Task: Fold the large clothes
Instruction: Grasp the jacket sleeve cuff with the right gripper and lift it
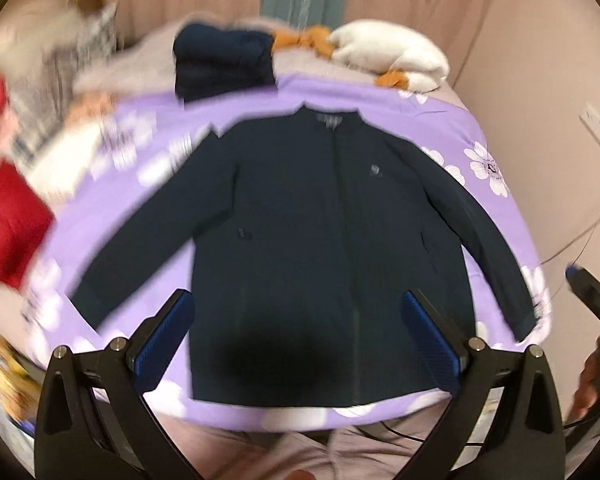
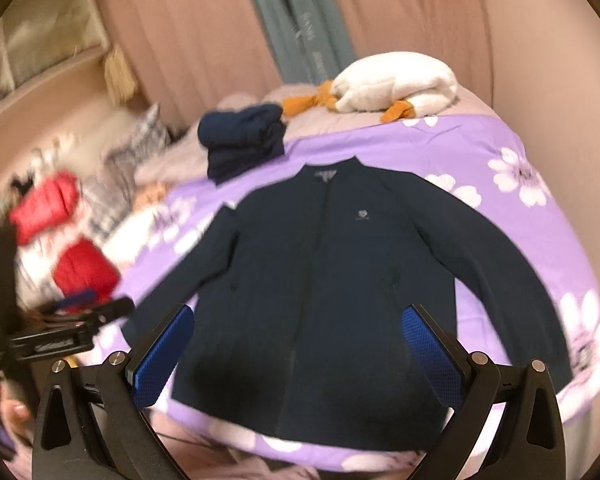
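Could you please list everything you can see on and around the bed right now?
Jacket: one, navy, spread flat on the bedspread, sleeves out.
Folded garment: one, navy, beyond the collar.
Bedspread: one, purple with white flowers.
Plush toy: one, white and orange, far side.
Red items: two, left of the bed.
Curtain: pink, behind.
Left gripper: fingers open, above the hem.
Right gripper: fingers open, above the hem.

Home bedroom. Bed with purple white-flowered quilt (image 2: 499,148), white plush pillow with orange ties (image 2: 395,80) at its far end. Pink pleated curtains (image 2: 204,32) with a grey-green patterned curtain strip (image 2: 300,28) behind. Folded dark navy clothes stack (image 2: 244,136) and red puffy garments (image 2: 84,268) lying on the bed.
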{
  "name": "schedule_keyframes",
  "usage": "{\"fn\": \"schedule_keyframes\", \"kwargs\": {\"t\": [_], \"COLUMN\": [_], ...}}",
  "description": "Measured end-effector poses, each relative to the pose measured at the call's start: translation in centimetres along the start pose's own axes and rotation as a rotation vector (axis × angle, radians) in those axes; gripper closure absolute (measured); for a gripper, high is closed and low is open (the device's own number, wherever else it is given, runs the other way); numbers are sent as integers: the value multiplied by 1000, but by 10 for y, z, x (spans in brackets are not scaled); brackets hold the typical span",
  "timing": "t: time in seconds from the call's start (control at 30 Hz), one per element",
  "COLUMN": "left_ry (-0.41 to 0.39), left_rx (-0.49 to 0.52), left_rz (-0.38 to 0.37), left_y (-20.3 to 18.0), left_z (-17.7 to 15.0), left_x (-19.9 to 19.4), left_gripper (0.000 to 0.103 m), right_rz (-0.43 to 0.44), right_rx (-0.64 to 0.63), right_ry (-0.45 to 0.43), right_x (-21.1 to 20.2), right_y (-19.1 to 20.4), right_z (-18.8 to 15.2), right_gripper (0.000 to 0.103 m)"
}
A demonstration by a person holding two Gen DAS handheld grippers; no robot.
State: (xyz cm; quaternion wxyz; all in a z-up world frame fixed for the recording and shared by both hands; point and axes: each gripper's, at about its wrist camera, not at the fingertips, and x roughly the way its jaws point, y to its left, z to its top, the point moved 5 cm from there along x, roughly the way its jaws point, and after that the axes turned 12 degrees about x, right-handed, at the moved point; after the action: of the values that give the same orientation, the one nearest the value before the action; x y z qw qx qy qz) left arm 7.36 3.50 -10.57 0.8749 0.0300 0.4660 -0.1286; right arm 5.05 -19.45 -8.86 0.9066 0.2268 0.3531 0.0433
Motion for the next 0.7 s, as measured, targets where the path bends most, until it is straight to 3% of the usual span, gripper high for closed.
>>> {"fn": "schedule_keyframes", "kwargs": {"t": [0.1, 0.2, 0.3, 0.37, 0.43, 0.6, 0.7], "left_ry": [19, -16, -69, -61, -47, -68, -67], "left_rx": [-111, -207, -280, -306, -302, -191, -164], "left_rz": [-86, -157, -204, -260, -317, -333, -383], "left_y": [11, 19, 21, 18, 11, -11, -20], "left_z": [-7, -11, -10, -12, -13, -8, -8], "left_x": [27, 44, 60, 75, 87, 100, 106], "left_gripper": [0, 0, 0, 0, 0, 0, 0], "right_rz": [70, 103, 127, 106, 91, 20, -40], "right_rx": [166, 331, 481, 556, 570, 664, 734], "right_ry": [-55, -151, -304, -403, -427, -385, -376], "right_x": [-4, -13, -25, -32, -34, -28, -25], "right_y": [-50, -106, -162, -196, -215, -260, -287], "right_z": [-4, -11, -24, -38, -49, -89, -113], "right_gripper": [0, 0, 0, 0, 0, 0, 0]}}
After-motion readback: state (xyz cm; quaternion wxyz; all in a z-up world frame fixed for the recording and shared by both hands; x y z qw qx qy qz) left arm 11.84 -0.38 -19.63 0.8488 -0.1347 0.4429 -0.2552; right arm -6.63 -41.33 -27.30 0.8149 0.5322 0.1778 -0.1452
